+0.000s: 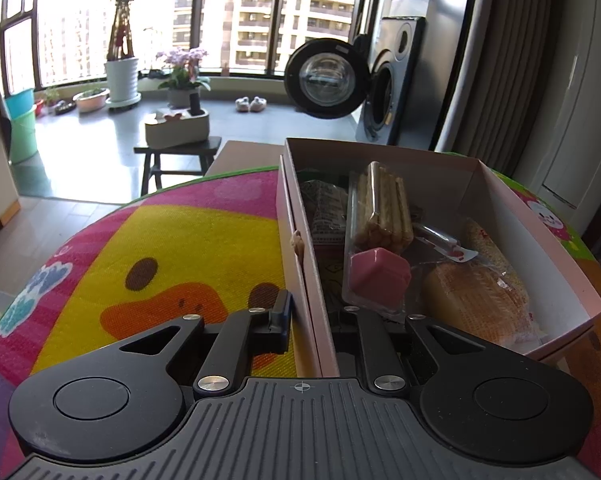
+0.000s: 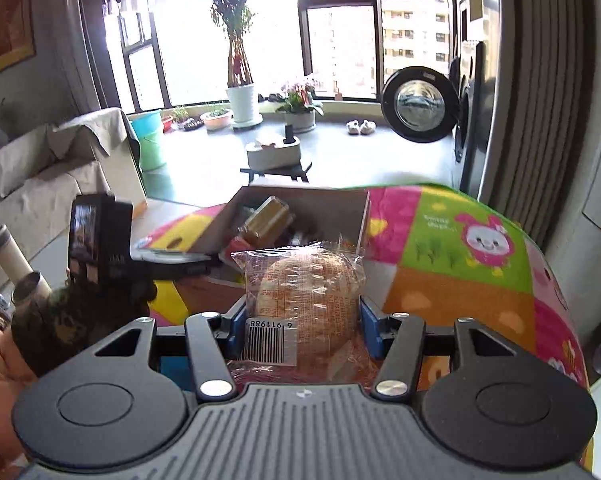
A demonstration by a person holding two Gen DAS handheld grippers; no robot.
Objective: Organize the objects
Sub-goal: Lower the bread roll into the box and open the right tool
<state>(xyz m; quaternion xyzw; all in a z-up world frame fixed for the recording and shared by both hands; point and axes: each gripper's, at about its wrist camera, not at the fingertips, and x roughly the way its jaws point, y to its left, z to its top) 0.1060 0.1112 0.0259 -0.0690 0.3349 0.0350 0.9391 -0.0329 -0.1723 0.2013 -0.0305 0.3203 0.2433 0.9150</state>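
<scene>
The box (image 1: 512,216) is matt pink cardboard. A bun (image 2: 304,300) sits in glossy, crinkled clear plastic wrap. The mat (image 1: 188,240) looks like soft, finely textured printed cloth. The gripper (image 2: 302,322) is matt black plastic with shiny metal pins.

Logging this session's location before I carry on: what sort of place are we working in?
Most likely a lived-in flat, by an enclosed balcony. A front-loading washing machine stands with its door open, potted plants line the windows, slippers lie on the floor, and apartment towers show outside.
</scene>
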